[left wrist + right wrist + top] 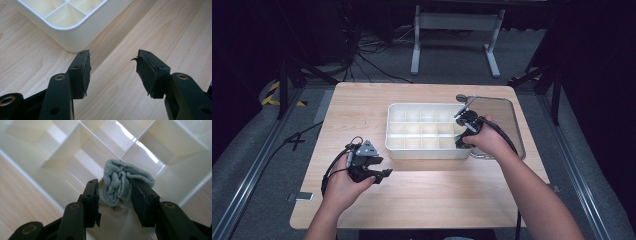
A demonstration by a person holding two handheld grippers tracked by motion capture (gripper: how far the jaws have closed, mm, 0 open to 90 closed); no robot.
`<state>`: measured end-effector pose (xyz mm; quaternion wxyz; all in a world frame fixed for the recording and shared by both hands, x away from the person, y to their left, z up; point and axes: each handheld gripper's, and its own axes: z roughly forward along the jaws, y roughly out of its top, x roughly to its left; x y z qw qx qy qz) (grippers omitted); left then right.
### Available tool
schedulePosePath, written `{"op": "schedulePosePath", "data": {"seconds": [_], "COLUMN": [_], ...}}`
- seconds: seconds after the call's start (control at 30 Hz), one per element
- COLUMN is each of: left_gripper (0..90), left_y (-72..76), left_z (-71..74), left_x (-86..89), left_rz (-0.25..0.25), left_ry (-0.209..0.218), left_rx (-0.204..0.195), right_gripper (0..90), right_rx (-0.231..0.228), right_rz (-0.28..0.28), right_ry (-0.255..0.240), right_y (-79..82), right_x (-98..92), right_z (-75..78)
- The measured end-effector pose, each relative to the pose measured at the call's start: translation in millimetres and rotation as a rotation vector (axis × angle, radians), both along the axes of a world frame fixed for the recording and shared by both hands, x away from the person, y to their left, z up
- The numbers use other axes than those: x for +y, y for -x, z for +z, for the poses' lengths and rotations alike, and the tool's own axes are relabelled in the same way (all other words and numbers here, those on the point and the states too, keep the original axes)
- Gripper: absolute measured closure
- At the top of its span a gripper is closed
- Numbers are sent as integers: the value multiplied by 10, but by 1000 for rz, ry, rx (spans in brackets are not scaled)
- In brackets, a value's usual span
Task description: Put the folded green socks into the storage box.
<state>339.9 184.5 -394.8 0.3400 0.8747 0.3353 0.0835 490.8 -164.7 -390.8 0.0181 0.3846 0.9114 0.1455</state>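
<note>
A white compartment box (427, 151) stands in the middle of the wooden table (422, 200). My right gripper (460, 137) points down into its front right corner compartment. In the right gripper view a rolled grey-green sock (120, 180) sits in that compartment between the jaws of this gripper (113, 192). The right pad (140, 200) touches the sock, the left pad stands slightly off it, so the jaws are open. My left gripper (384, 166) rests low over the table, in front of the box's left corner (75, 32). Its jaws (112, 65) are wide open with bare wood between them.
A shiny metal tray (507, 107) lies just right of the box, under the right hand. A small grey round object (460, 98) sits at the tray's far left corner. Bare wood stretches in front of the box. Cables and a white stand are on the floor beyond the table.
</note>
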Motion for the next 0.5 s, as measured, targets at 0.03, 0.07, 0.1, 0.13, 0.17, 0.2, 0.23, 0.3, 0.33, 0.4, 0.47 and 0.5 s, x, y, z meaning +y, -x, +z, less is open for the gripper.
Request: {"op": "schedulePosePath", "data": {"seconds": [0.03, 0.07, 0.1, 0.13, 0.17, 0.2, 0.23, 0.3, 0.33, 0.4, 0.47, 0.5], "left_gripper": [456, 455, 455, 455, 455, 455, 455, 453, 453, 453, 453, 453], "left_y": [12, 18, 24, 21, 18, 18, 19, 15, 15, 17, 20, 23], "left_z": [-5, 3, -1, 15, 22, 22, 28, 25, 22, 21, 20, 21], "left_x": [11, 25, 30, 39, 36, 36, 33, 27, 27, 28, 26, 21], "left_rz": [5, 6, 14, 12, 12, 12, 12, 9, 9, 5, 3, 4], "left_ry": [0, -3, 8, 6, 11, 11, 11, 12, 9, 3, 3, 8], "left_rx": [1, 7, 1, -3, -7, -7, -5, -8, -7, 9, 5, -1], "right_gripper": [576, 570, 564, 554, 546, 546, 542, 535, 535, 526, 518, 513], "right_rx": [-27, -50, -67, -89, -114, -114, -135, -168, -187, -213, -234, -238], "right_rz": [2, 3, 3, 6, 10, 10, 18, 40, 58, 89, 125, 135], "right_ry": [-12, -22, -37, -57, -80, -80, -100, -128, -146, -181, -230, -250], "right_y": [19, 36, 59, 81, 116, 116, 147, 215, 265, 353, 457, 499], "right_x": [-29, -48, -63, -80, -94, -94, -101, -121, -129, -145, -167, -178], "right_z": [63, 111, 161, 207, 260, 260, 299, 377, 418, 472, 514, 528]}}
